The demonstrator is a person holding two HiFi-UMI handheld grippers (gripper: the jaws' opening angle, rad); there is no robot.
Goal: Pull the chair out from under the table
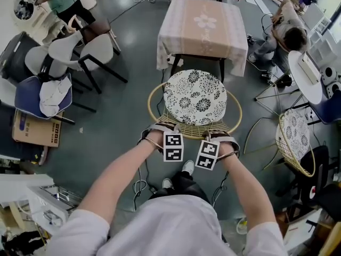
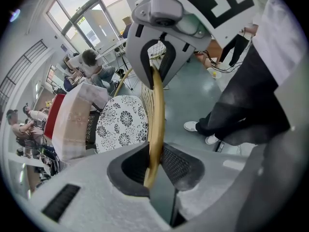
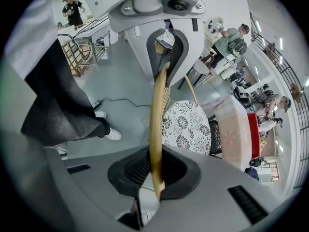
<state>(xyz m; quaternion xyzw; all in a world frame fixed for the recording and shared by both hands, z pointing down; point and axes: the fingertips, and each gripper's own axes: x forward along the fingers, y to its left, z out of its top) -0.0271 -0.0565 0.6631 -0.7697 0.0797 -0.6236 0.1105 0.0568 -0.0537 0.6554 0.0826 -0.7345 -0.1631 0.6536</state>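
A rattan chair (image 1: 234, 112) with a round black-and-white flowered cushion (image 1: 195, 97) stands just in front of a small table (image 1: 203, 26) under a pale pink cloth. Both grippers hold the chair's curved backrest rim at its near side. My left gripper (image 1: 171, 134) is shut on the rim (image 2: 155, 124), which runs between its jaws. A hand's width to the right, my right gripper (image 1: 209, 139) is shut on the same rim (image 3: 157, 129). The cushion (image 2: 120, 122) shows past the left jaws, and the cushion (image 3: 188, 127) with the table (image 3: 231, 129) past the right ones.
A second rattan chair (image 1: 294, 143) stands at the right. White chairs (image 1: 85, 49) and a blue one (image 1: 32, 95) crowd the left, with a cardboard box (image 1: 34, 129). People sit at the far left and far right. Cables lie on the grey floor by my feet (image 1: 187, 168).
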